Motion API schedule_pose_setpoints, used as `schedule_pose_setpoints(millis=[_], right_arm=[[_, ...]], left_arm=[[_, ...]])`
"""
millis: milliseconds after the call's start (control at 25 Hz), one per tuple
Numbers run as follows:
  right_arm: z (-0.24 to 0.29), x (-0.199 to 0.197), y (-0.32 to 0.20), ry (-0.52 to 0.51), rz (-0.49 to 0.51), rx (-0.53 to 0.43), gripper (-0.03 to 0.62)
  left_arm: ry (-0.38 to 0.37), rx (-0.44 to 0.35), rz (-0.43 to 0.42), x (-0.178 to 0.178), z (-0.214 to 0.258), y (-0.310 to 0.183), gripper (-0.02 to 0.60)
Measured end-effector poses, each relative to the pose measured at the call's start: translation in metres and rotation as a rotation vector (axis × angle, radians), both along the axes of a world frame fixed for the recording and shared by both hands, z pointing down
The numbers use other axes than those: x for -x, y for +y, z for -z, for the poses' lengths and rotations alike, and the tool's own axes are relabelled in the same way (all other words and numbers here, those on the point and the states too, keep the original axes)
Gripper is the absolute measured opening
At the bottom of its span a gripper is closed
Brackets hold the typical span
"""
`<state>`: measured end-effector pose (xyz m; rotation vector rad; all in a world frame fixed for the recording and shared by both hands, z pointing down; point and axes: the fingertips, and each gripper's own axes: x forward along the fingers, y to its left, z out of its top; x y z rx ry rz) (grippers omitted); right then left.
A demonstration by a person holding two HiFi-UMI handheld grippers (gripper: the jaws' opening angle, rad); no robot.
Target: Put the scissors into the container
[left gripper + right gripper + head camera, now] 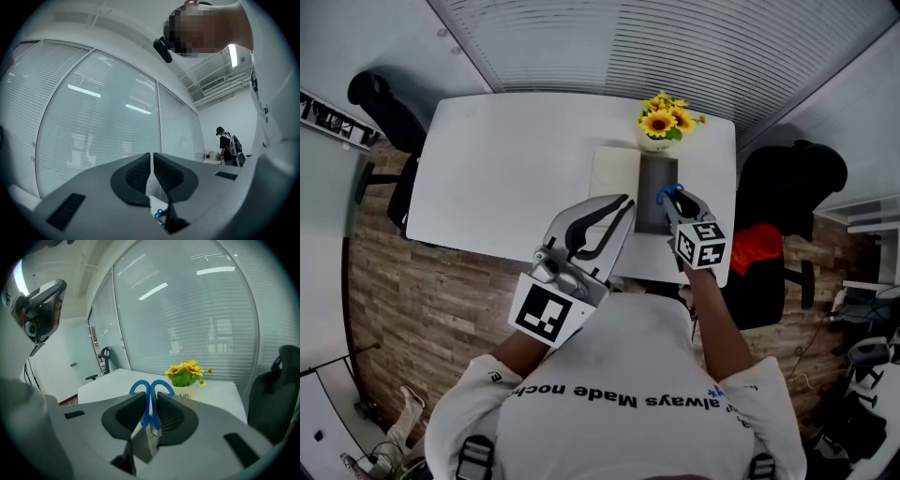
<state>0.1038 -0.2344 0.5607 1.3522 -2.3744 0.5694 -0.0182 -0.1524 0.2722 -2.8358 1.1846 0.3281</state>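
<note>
Noting right gripper (151,398) clamped on the scissors (149,389) at the neck, blue loops out past the jaw tips, blades slanting back and down (tips hidden there). From the head view, scissors (668,193) held over the right side of the dark container (649,178), long axis roughly along the container's length; lowering and release judged enough. Left gripper (625,202) just left of the container, pads together on nothing, no part in the drop. Container visible in the head view only; grip point plain in the right gripper view only. Beyond, flowers (664,120) at the far edge of the table (506,169).
</note>
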Motion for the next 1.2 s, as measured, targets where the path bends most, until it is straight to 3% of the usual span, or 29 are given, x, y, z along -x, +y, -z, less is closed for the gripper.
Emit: schedule_pose_setpoints(millis=[1200], right_arm=[[-0.092, 0.01, -0.029, -0.011, -0.022, 0.2, 0.089]], left_arm=[[-0.002, 0.014, 0.015, 0.0, -0.004, 0.005, 0.037]])
